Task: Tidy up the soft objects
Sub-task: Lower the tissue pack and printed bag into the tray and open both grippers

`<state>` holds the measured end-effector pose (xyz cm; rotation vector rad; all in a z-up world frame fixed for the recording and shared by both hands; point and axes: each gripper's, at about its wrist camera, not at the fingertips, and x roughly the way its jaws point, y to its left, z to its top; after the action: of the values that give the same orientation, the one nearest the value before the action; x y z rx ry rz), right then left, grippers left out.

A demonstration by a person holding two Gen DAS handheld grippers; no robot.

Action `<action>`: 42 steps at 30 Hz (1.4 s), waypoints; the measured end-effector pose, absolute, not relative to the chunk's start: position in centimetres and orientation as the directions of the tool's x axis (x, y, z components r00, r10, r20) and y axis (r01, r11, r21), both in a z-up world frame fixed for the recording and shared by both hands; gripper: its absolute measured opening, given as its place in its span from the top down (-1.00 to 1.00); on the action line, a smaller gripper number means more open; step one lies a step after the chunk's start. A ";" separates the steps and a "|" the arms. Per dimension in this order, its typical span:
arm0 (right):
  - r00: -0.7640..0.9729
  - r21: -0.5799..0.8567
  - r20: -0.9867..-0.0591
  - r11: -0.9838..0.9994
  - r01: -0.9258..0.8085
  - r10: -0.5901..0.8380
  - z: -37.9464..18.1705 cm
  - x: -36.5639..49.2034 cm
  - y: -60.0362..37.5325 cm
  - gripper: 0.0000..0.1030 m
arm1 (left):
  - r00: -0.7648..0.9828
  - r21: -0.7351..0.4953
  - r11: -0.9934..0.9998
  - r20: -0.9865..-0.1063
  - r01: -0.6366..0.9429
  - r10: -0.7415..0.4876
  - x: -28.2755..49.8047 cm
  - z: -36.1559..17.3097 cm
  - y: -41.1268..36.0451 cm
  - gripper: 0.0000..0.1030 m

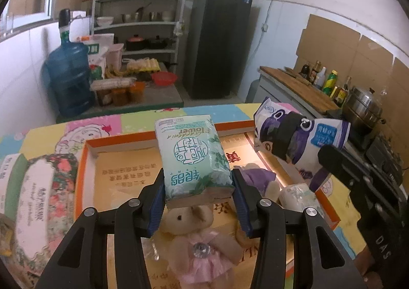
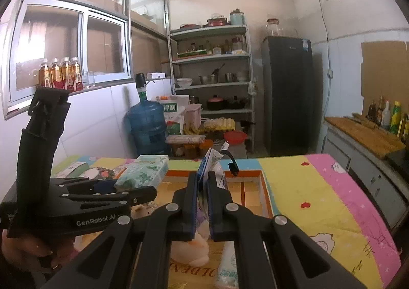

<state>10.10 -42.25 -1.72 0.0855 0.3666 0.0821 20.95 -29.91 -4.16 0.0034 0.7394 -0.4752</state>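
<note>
My left gripper [image 1: 198, 177] is shut on a green tissue pack [image 1: 191, 153], which it holds above an orange-rimmed cardboard tray [image 1: 122, 140]. In the tray lie a beige plush bunny in a pink dress [image 1: 194, 232], a purple plush toy [image 1: 258, 176] and a small white tissue pack [image 1: 296, 194]. My right gripper [image 2: 203, 176] is shut on a white and purple bag with a cartoon face [image 2: 216, 163], seen edge-on. That bag [image 1: 294, 133] hangs over the tray's right side. The right wrist view shows the left gripper [image 2: 127, 184] with its tissue pack [image 2: 145, 170] at the left.
A floral tissue box [image 1: 35, 194] lies left of the tray on the colourful table mat [image 2: 319, 199]. Beyond the table stand a blue water jug [image 1: 69, 77], a shelf rack [image 1: 143, 23] and a dark fridge [image 1: 219, 41]. A counter with bottles and a steel pot [image 1: 363, 107] runs along the right.
</note>
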 end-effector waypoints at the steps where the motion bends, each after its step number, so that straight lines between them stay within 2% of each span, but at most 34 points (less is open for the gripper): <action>1: 0.928 0.103 -0.360 0.993 -0.064 0.097 -2.0 10.4 -42.4 0.87 | 0.633 -0.164 0.894 -0.654 0.417 -0.415 21.2 -4.3 -30.1 0.05; 13: 0.910 0.120 -0.406 0.992 -0.040 0.086 -3.2 11.7 -43.2 0.86 | 0.586 -0.186 0.891 -0.695 0.415 -0.418 23.5 -6.6 -31.5 0.04; 17: 0.898 0.139 -0.427 0.989 -0.051 0.106 -3.6 12.1 -43.4 0.83 | 0.577 -0.199 0.887 -0.697 0.417 -0.427 23.7 -6.6 -31.6 0.00; 23: 0.894 0.145 -0.434 0.988 -0.054 0.112 -3.7 12.1 -43.3 0.80 | 0.581 -0.189 0.890 -0.697 0.415 -0.419 23.5 -6.6 -31.4 -0.19; 25: 0.893 0.143 -0.437 0.988 -0.050 0.108 -3.7 12.1 -43.3 0.59 | 0.589 -0.187 0.890 -0.691 0.415 -0.420 23.3 -6.5 -31.3 -0.29; 27: 0.893 0.140 -0.437 0.989 -0.047 0.105 -3.7 12.1 -43.2 0.02 | 0.597 -0.186 0.893 -0.685 0.411 -0.417 23.1 -6.3 -31.1 -0.36; 28: 0.894 0.141 -0.436 0.989 -0.049 0.107 -3.7 12.1 -43.3 -0.06 | 0.601 -0.185 0.894 -0.683 0.408 -0.416 23.0 -6.2 -31.0 -0.36; 42: 0.916 0.155 -0.378 0.984 -0.084 0.138 -3.1 11.1 -43.0 -0.08 | 0.660 -0.177 0.907 -0.635 0.382 -0.402 20.6 -3.9 -28.3 -0.37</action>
<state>11.06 -43.01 -3.14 0.1367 0.3977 0.1145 20.63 -28.25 -3.88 -0.0287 0.7254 -0.4435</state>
